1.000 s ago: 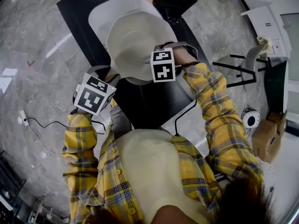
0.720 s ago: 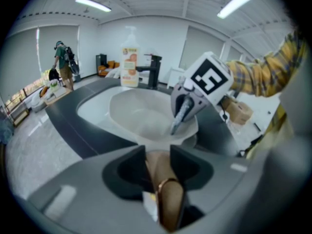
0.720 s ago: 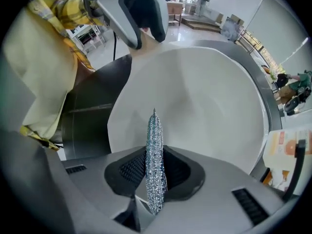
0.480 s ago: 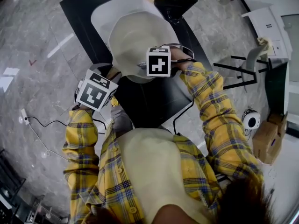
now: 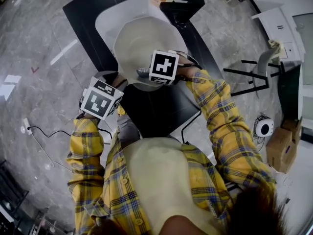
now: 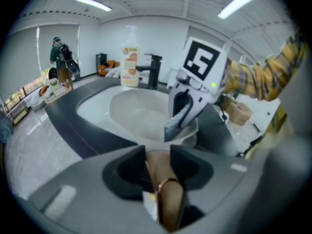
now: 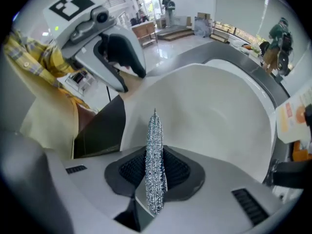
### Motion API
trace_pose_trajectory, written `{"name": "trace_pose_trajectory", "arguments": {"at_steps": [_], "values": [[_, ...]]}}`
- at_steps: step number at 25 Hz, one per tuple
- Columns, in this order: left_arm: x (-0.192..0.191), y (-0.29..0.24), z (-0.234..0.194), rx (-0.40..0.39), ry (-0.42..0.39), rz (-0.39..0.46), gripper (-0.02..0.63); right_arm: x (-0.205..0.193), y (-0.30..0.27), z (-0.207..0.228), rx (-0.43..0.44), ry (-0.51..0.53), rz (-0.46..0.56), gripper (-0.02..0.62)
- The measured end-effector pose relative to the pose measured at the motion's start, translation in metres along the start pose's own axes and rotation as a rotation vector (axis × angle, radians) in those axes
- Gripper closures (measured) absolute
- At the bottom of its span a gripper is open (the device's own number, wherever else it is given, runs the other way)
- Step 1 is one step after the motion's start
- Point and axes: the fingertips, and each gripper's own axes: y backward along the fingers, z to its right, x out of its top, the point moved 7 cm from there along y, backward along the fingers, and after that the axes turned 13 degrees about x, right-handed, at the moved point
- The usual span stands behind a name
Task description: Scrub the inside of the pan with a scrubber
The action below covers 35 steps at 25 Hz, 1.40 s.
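My right gripper (image 7: 155, 167), jaws pinched on the scrubber (image 7: 155, 130), is the nearer one: the pan (image 7: 214, 106) opens just ahead of them, the scrubber's long axis pointing in. My left gripper (image 6: 157, 156) has its jaws clamped on the handle (image 6: 166, 194).

A long-sleeved yellow plaid shirt (image 5: 222, 126) lies open over a cream top (image 5: 156, 180), while the pale grey left gripper (image 6: 158, 165) and right gripper (image 7: 155, 167) have black jaw pads and white cubes (image 5: 100, 98) bearing black square markers
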Motion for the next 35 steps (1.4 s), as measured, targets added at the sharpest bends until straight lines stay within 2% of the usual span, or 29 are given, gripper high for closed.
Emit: {"name": "trace_pose_trajectory", "arguments": {"at_steps": [5, 8, 12, 14, 18, 22, 25, 29, 31, 35], "values": [[0.0, 0.001, 0.0, -0.006, 0.006, -0.002, 0.442, 0.011, 0.009, 0.007, 0.061, -0.161, 0.192, 0.512], [-0.001, 0.001, 0.0, -0.007, 0.006, -0.002, 0.442, 0.016, 0.01, 0.009, 0.07, -0.209, 0.262, 0.512], [-0.001, 0.001, -0.001, -0.014, 0.008, -0.003, 0.442, 0.017, 0.013, 0.019, 0.063, -0.261, 0.404, 0.512], [-0.001, 0.001, -0.002, -0.017, 0.01, -0.004, 0.442, 0.012, 0.018, 0.029, -0.004, -0.281, 0.454, 0.512], [0.0, 0.001, -0.001, -0.02, 0.007, -0.002, 0.44, -0.001, 0.036, 0.05, -0.198, -0.29, 0.554, 0.512], [0.0, 0.001, -0.002, -0.022, 0.01, -0.004, 0.44, -0.017, 0.056, 0.074, -0.454, -0.314, 0.588, 0.512], [0.0, 0.001, -0.002, -0.022, 0.01, -0.002, 0.44, -0.025, 0.061, 0.086, -0.631, -0.293, 0.566, 0.512], [0.0, 0.0, -0.002, -0.027, 0.01, -0.005, 0.44, -0.031, 0.054, 0.096, -0.714, -0.326, 0.509, 0.512], [0.0, 0.0, -0.003, -0.029, 0.012, -0.005, 0.441, -0.032, 0.052, 0.101, -0.784, -0.326, 0.477, 0.512], [0.0, 0.0, -0.003, -0.033, 0.016, -0.007, 0.44, -0.031, 0.041, 0.11, -0.929, -0.255, 0.356, 0.512]]}}
